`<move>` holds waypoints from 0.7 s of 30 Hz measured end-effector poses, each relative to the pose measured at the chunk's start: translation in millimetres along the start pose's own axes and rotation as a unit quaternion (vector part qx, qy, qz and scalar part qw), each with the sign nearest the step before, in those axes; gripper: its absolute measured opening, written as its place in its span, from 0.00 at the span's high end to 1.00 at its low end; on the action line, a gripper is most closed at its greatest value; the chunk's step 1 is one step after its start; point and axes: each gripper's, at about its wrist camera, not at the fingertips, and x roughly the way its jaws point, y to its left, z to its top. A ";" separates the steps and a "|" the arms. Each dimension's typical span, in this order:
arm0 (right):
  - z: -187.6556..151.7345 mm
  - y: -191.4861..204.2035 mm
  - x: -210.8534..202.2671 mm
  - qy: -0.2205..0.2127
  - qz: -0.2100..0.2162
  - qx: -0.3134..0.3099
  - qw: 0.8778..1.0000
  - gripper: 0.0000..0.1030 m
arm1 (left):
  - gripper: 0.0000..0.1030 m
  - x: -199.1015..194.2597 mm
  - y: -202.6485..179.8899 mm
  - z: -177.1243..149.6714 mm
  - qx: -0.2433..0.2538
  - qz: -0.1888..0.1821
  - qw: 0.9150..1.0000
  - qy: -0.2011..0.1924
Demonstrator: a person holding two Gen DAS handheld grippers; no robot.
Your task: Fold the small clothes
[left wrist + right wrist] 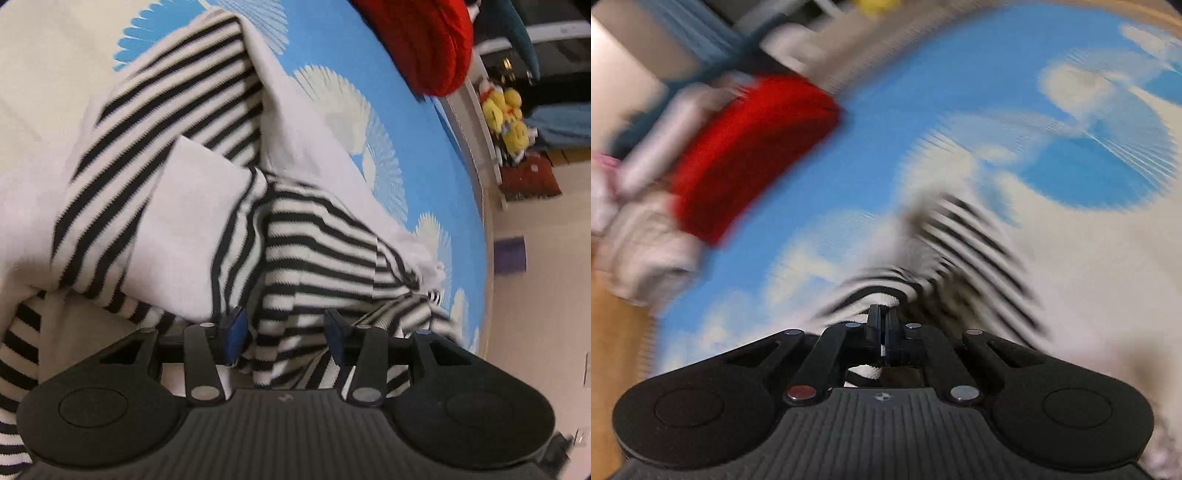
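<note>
the left gripper (284, 334) has its jaws spread about halfway with a bunched fold of the striped garment (177, 177) lying between them, and whether the blue pads (236, 332) actually press the cloth cannot be told; the likely failure here is that they close on several layers at once, or on none, since the knit is heaped and twisted right at the fingertips. ahead of these jaws the garment spreads up and to the left in crumpled folds, with a plain white panel (192, 221) just beyond the left pad, all resting on the blue patterned bed cover (424, 166); a red cloth (417, 44) lies well beyond and to the right. the right gripper (884, 325) has its jaws pressed together, pinching an edge of the same striped cloth, a sliver of white showing between the pads. this view is badly smeared, which suggests a quick move, so the thin pinch could slip or drag the whole piece askew instead of laying a clean fold. from these jaws the striped fabric trails ahead and to the right over the cover.
</note>
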 end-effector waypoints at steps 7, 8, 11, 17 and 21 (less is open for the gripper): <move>-6.0 -2.1 19.3 0.038 -0.015 0.015 0.999 0.73 | 0.98 10.8 -16.1 -9.4 0.070 0.041 0.997 0.012; -6.8 -0.8 21.0 0.040 -0.016 0.014 0.999 0.67 | 0.98 7.7 -18.8 -9.2 0.083 0.042 0.996 0.003; -9.4 0.0 26.3 0.048 -0.008 0.012 0.999 0.77 | 0.99 -14.3 -29.3 -1.4 0.117 0.019 0.992 -0.046; -10.4 30.2 3.1 0.020 0.094 -0.019 0.995 0.99 | 0.99 -89.2 -44.1 11.6 0.172 -0.009 0.959 -0.227; -21.6 47.9 3.4 0.064 0.064 -0.088 0.992 0.99 | 0.97 -75.2 -32.7 15.8 0.162 0.042 0.972 -0.167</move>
